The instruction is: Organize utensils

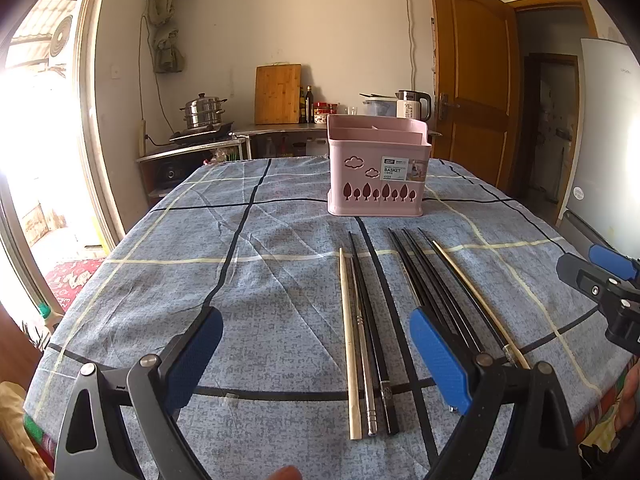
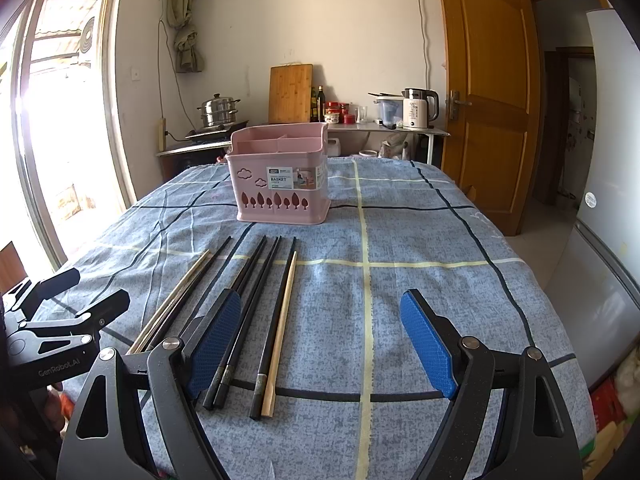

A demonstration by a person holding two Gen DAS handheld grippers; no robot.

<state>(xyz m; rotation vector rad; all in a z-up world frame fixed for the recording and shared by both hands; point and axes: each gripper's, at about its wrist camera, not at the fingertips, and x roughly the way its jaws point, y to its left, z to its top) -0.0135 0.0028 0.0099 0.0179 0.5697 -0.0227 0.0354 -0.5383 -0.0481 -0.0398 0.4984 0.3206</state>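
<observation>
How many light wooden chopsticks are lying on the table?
2. One light wooden chopstick lies at the row's left end, the other at its right end. The left claw covers part of the row, so another may be hidden.

The left gripper's blue finger (image 1: 438, 364) hides the black chopsticks' (image 1: 416, 276) lower ends; the basket's label (image 2: 294, 178) has unreadable fine print.

Sunlit kitchen: white walls, open wooden door (image 2: 486, 92), bright window (image 1: 36, 128), steamer pot (image 2: 218, 111), cutting board (image 1: 277, 94), kettle (image 2: 418, 109), blue checked tablecloth (image 2: 420, 280).
</observation>
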